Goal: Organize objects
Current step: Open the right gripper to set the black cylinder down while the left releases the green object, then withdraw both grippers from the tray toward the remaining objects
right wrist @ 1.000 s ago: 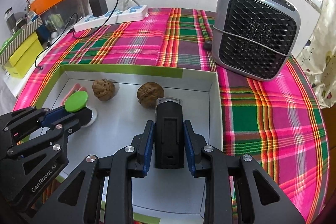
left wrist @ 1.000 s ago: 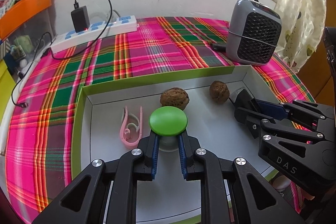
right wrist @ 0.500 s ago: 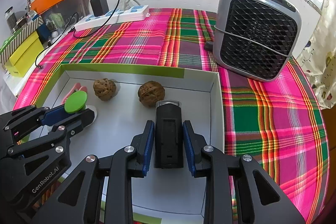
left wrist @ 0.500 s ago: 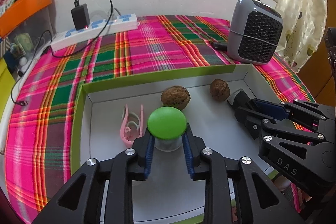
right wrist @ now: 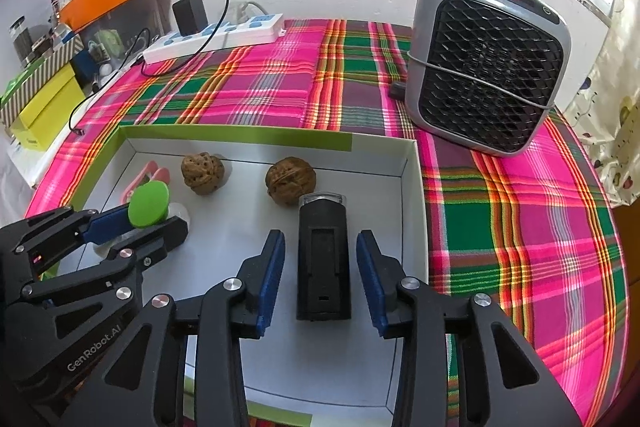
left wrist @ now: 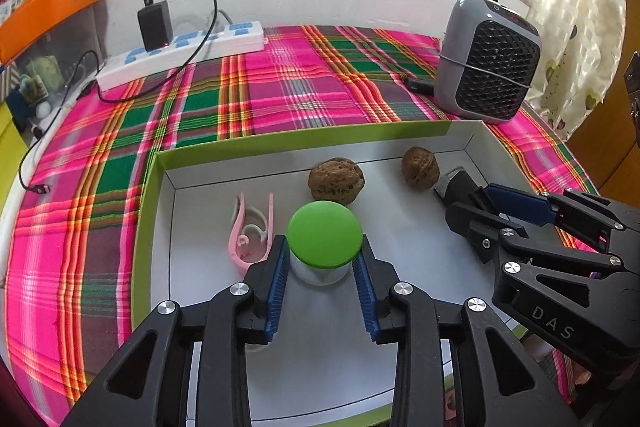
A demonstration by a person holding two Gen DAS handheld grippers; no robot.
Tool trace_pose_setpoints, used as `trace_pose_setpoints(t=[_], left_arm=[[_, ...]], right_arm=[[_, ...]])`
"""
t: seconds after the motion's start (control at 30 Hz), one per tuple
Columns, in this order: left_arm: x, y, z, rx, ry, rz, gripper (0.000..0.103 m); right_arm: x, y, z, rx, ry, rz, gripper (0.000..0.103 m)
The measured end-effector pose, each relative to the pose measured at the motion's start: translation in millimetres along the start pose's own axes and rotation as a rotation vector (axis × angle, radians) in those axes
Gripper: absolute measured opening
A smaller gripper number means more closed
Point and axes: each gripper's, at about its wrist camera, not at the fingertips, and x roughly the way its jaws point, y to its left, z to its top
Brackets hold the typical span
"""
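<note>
Power strip point(left wrist: 180, 47): white with blue sockets, at the far left edge of the plaid tablecloth point(left wrist: 280, 87); a black charger point(left wrist: 154, 23) is plugged into it.
Box point(left wrist: 160, 211): shallow, white inside with a green rim, lying on the tablecloth; everything I am sorting sits in it.
Pink clip point(left wrist: 250, 227): flat on the box floor near the left wall, just left of my left tool.
My left gripper point(left wrist: 324, 259): its jaws are opening around the green-lidded jar point(left wrist: 324, 233); the blue pads point(left wrist: 278, 279) stand just off the jar's sides, so I am not gripping it.
Green-lidded jar: upright on the box floor, left of the middle, between my left tool's pads, with a small clear body under a round green lid.
Left walnut point(left wrist: 336, 181): on the floor just behind the jar, near the far wall.
Right walnut point(right wrist: 291, 180): also near the far wall, apart from the first, just beyond the tip of the black device.
My right gripper point(right wrist: 320, 259): its jaws are opening too, with a clear gap on each side of the black device point(right wrist: 323, 259), so nothing is held.
Black device: a long dark block lying flat on the box floor toward the right wall, its length pointing to the far wall, between my right tool's pads point(right wrist: 272, 275).
Heater point(right wrist: 486, 67): grey with a black grille, standing on the tablecloth beyond the box's far right corner.
</note>
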Motion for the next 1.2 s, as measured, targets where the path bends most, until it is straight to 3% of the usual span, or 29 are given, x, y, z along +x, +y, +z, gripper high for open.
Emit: trace_pose_setpoints(t=[0.23, 1.2], left_arm=[[-8, -4, -2, 0.003, -0.014, 0.003, 0.033], [-75, -17, -39, 0.003, -0.127, 0.080, 0.036]], right_arm=[[-5, -2, -1, 0.016, -0.018, -0.001, 0.044], [-70, -3, -41, 0.050, -0.155, -0.008, 0.045]])
